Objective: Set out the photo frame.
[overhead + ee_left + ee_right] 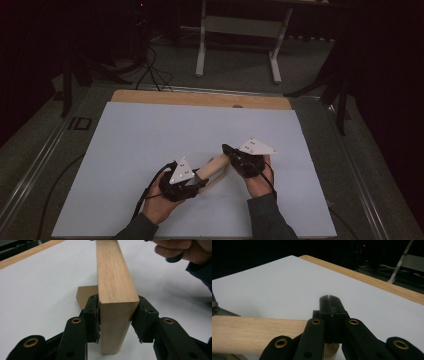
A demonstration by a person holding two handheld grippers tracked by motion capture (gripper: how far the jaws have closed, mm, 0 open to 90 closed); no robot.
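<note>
Both ends matter: your left gripper (115, 317) is clamped across the wooden bar (113, 282), which runs ahead toward your right gripper (329, 302), its jaws pressed together. Keep the bar level above the worktop (150, 135).

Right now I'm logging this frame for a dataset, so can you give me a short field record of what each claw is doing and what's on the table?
surface: white sheet over a wooden tabletop
held item: long wooden block, raised off the sheet
left claw: jaws clamped on the block's near end
right claw: jaws closed together, resting on top of the block's far end
other item: smaller wooden piece behind the left claw's jaws
beyond table: white metal frame on the floor
</note>
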